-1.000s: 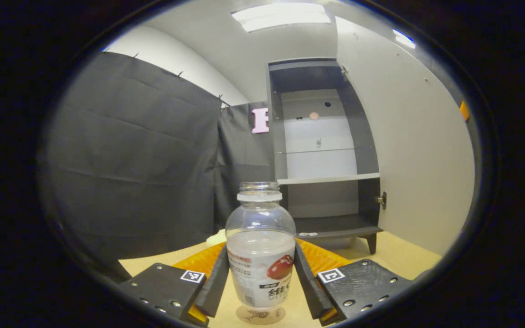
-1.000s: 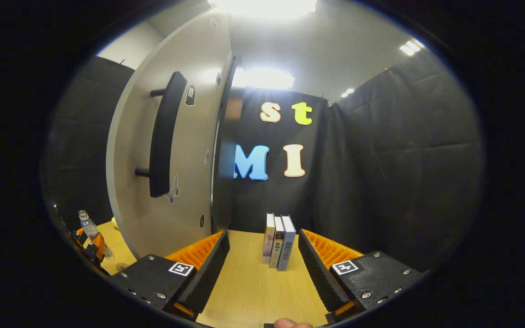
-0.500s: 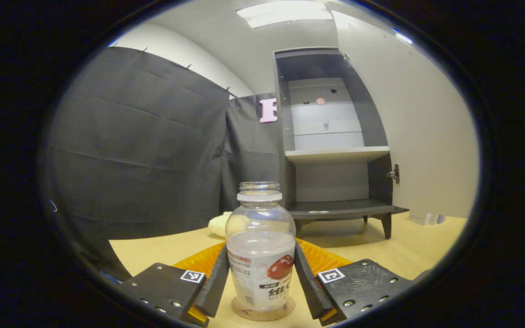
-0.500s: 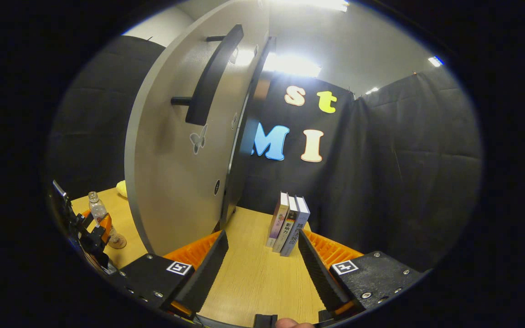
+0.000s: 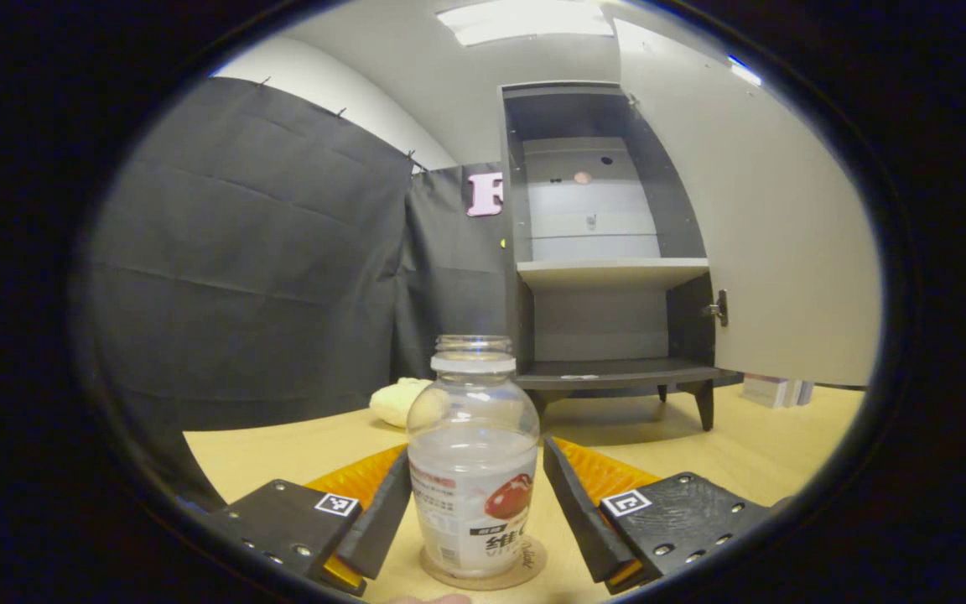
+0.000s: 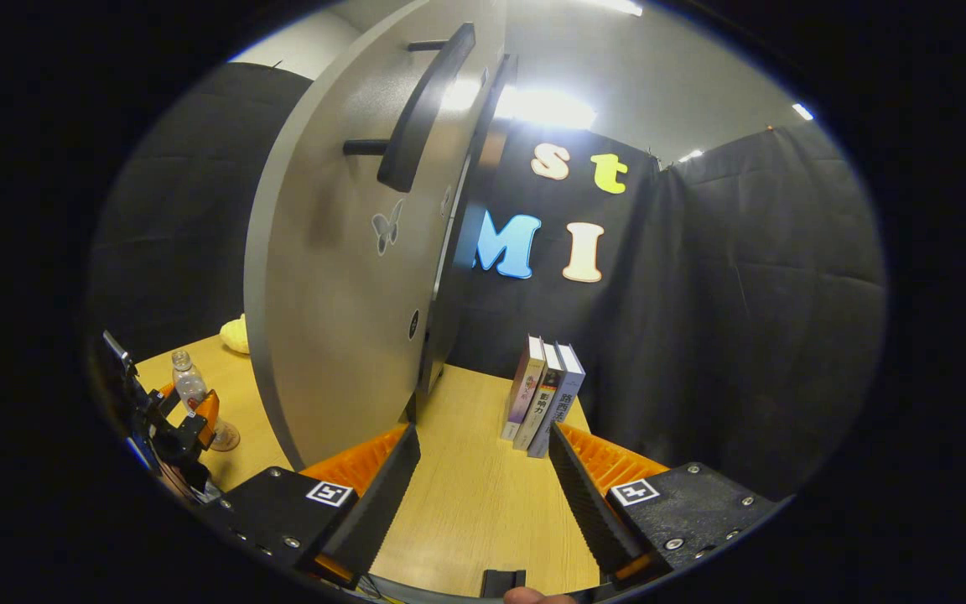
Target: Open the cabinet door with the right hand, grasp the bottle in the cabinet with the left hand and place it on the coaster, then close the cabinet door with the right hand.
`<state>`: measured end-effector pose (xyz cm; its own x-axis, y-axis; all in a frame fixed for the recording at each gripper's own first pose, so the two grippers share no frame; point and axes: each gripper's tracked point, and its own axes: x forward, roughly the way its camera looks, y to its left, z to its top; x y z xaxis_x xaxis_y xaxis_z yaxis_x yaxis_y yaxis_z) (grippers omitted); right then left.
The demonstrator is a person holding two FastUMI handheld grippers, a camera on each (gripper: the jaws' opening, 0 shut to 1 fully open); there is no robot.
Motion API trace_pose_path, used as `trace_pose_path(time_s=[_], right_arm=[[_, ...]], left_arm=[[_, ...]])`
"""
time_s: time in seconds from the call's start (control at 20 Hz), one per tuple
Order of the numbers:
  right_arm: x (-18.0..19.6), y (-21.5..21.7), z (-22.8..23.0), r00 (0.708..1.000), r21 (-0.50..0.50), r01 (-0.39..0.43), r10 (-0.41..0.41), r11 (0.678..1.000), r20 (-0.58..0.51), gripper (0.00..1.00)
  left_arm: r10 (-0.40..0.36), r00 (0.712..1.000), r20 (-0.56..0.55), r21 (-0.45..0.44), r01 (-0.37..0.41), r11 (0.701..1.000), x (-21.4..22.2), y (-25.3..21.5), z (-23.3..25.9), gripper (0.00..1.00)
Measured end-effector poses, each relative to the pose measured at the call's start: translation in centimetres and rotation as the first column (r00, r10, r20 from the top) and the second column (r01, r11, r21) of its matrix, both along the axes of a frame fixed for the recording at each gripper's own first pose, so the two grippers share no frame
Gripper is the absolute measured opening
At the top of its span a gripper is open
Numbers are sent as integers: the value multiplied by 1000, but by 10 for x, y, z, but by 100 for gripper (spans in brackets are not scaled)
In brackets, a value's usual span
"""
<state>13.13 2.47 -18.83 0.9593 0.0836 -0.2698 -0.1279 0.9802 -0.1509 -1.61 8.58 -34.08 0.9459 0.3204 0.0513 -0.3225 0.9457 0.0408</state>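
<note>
A clear, capless bottle [image 5: 473, 470] with a little liquid stands upright on a round cork coaster [image 5: 525, 570] on the wooden table. My left gripper [image 5: 475, 455] is open, its fingers flanking the bottle with a thin gap on each side. Behind it the dark cabinet [image 5: 609, 268] stands with its pale door [image 5: 768, 252] swung wide. In the right gripper view my right gripper [image 6: 483, 445] is open and holds nothing, low over the table beside the door's outer face [image 6: 340, 302], well below the dark bar handle [image 6: 424, 117]. The bottle [image 6: 189, 390] and left gripper [image 6: 177, 424] appear at far left.
Three upright books [image 6: 546, 394] stand on the table [image 6: 466, 503] just beyond my right gripper. A pale yellow lump [image 5: 399, 401] lies left of the cabinet's legs. Black cloth walls close the booth in behind and to the sides.
My left gripper's fingers have spread apart and let go of the bottle, which now rests on the coaster. The right gripper has drifted slightly, the door handle sitting higher in its view.
</note>
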Motion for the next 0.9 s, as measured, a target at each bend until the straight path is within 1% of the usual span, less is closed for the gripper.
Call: trace_pose_path(time_s=[0.05, 0.15, 0.25, 0.3, 0.35, 0.4, 0.45, 0.55, 0.6, 0.65, 0.7, 0.75, 0.8, 0.85, 0.9], right_arm=[[-1, 2, 0, 1000, 2, -5, 5, 1000, -3, 96], [-1, 4, 4, 1000, 12, -5, 5, 1000, 5, 95], [-1, 1, 3, 1000, 9, 0, 0, 1000, 2, 95], [-1, 0, 4, 1000, 14, 2, -3, 1000, 4, 96], [-2, 0, 5, 1000, 22, 5, -5, 1000, 4, 96], [-1, -1, 5, 1000, 32, 6, -6, 999, 3, 95], [-1, -3, 7, 1000, 38, 9, -9, 999, 5, 96], [0, -8, 9, 1000, 33, 19, -19, 999, 12, 95], [0, -13, 9, 1000, 40, 26, -26, 999, 11, 95], [0, -15, 8, 999, 50, 33, -34, 998, 8, 95], [1, -18, 8, 999, 61, 40, -41, 997, 5, 96], [1, -21, 9, 999, 72, 47, -48, 996, 4, 96], [1, -24, 11, 999, 85, 53, -54, 995, 7, 96], [2, -26, 13, 998, 96, 58, -59, 994, 10, 96], [2, -29, 15, 998, 101, 62, -63, 993, 12, 96]], left_arm=[[0, 1000, -5, -10, 0, 1000, -2, 1, -1, 92], [2, 1000, 10, -13, -2, 1000, -1, 2, 8, 87], [0, 1000, 14, -8, 0, 1000, -3, 5, 17, 87], [-1, 1000, 10, -6, 1, 1000, -3, 7, 22, 87], [13, 1000, -11, -2, -13, 1000, -6, 7, 19, 91], [21, 999, -26, 3, -21, 1000, -5, 7, 20, 91], [20, 999, -33, 6, -20, 1000, -5, 3, 25, 87], [10, 1000, -19, 8, -9, 1000, -4, -6, 46, 87], [4, 1000, -13, 12, -4, 1000, -2, -10, 57, 91], [10, 1000, -24, 18, -10, 1000, 1, -11, 64, 91], [11, 999, -33, 25, -10, 1000, 5, -12, 70, 87], [8, 999, -36, 31, -7, 1000, 7, -15, 79, 91], [3, 999, -37, 34, -2, 999, 10, -18, 88, 91], [-8, 999, -33, 38, 9, 999, 12, -22, 98, 87], [-8, 999, -41, 43, 9, 999, 14, -24, 104, 91]])
